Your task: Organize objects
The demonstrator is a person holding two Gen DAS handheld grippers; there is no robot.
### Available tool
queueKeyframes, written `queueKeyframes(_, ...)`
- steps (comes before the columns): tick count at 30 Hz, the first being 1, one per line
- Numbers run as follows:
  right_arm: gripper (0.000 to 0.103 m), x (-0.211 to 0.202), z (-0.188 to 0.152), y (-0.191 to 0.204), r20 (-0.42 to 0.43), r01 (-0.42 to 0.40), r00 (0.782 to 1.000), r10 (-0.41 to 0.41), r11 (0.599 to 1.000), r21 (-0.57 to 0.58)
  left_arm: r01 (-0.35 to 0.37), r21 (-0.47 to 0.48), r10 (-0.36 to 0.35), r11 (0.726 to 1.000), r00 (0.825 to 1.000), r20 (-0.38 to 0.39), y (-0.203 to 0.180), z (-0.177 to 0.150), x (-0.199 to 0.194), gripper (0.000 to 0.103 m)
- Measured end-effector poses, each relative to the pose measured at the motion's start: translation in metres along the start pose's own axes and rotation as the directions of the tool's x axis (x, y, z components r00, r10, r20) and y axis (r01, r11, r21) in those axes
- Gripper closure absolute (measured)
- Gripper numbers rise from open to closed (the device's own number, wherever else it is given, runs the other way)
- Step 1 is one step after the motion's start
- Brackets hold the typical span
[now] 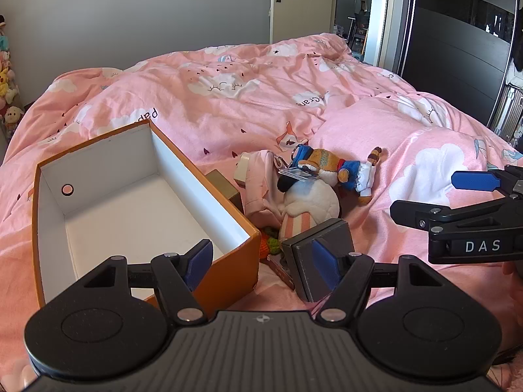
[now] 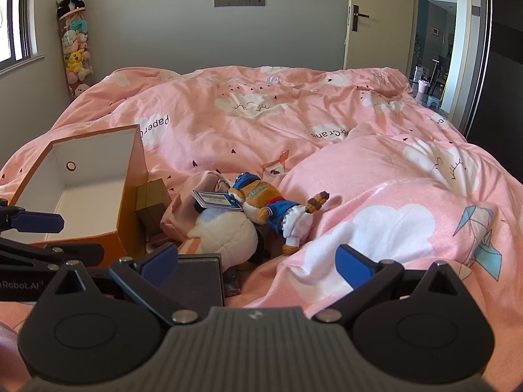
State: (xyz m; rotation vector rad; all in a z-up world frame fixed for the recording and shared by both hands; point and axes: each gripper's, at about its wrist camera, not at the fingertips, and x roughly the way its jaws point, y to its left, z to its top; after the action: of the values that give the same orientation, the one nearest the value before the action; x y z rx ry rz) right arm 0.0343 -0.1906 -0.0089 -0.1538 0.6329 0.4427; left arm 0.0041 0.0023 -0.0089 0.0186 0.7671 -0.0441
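Note:
An empty orange box (image 1: 137, 196) with a white inside lies on the pink bed at left, also in the right wrist view (image 2: 91, 196). Beside it is a heap: a tiger plush in a blue outfit (image 1: 336, 166) (image 2: 271, 205) with a tag, a white plush (image 1: 310, 202) (image 2: 225, 232), a pink cloth (image 1: 258, 183), a small gold box (image 1: 222, 183) (image 2: 153, 196) and a grey square box (image 1: 322, 248) (image 2: 199, 277). My left gripper (image 1: 261, 264) is open over the orange box's near corner. My right gripper (image 2: 258, 261) is open, short of the plushes, holding nothing.
The pink duvet (image 1: 228, 98) is rumpled, with a raised fold (image 2: 392, 179) to the right of the heap. A small orange and green knitted item (image 1: 271, 245) lies under the plushes. A tall holder of plush toys (image 2: 75, 49) stands in the far left corner; a door (image 2: 369, 16) is behind.

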Motion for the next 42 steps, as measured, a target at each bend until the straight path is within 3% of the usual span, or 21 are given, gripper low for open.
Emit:
queueKeyframes(22, 0.001, 0.004, -0.003, 0.001, -0.021, -0.013, 1.000, 0.013, 1.000, 0.007, 0.026, 0.008, -0.026, 1.000, 1.000, -0.013, -0.003, -0.001, 0.001, 0.021)
queueKeyframes(30, 0.004, 0.017, -0.002, 0.004, -0.079, -0.062, 0.995, 0.061, 0.998, -0.004, 0.108, 0.051, -0.106, 0.993, 0.994, -0.039, -0.010, 0.002, 0.006, 0.035)
queueKeyframes(34, 0.021, 0.030, -0.003, 0.005, -0.130, -0.131, 0.983, 0.130, 0.991, -0.006, 0.144, 0.046, -0.140, 0.988, 0.987, -0.076, -0.007, 0.003, 0.013, 0.051)
queueKeyframes(36, 0.022, 0.040, -0.002, 0.005, -0.164, -0.176, 0.971, 0.174, 0.984, 0.001, 0.132, 0.036, -0.128, 0.991, 0.988, -0.089, -0.003, 0.005, 0.017, 0.057)
queueKeyframes(42, 0.021, 0.081, -0.004, 0.008, -0.275, -0.264, 0.926, 0.259, 0.964, 0.019, 0.129, 0.023, -0.126, 0.991, 0.986, -0.112, 0.001, 0.008, 0.028, 0.058)
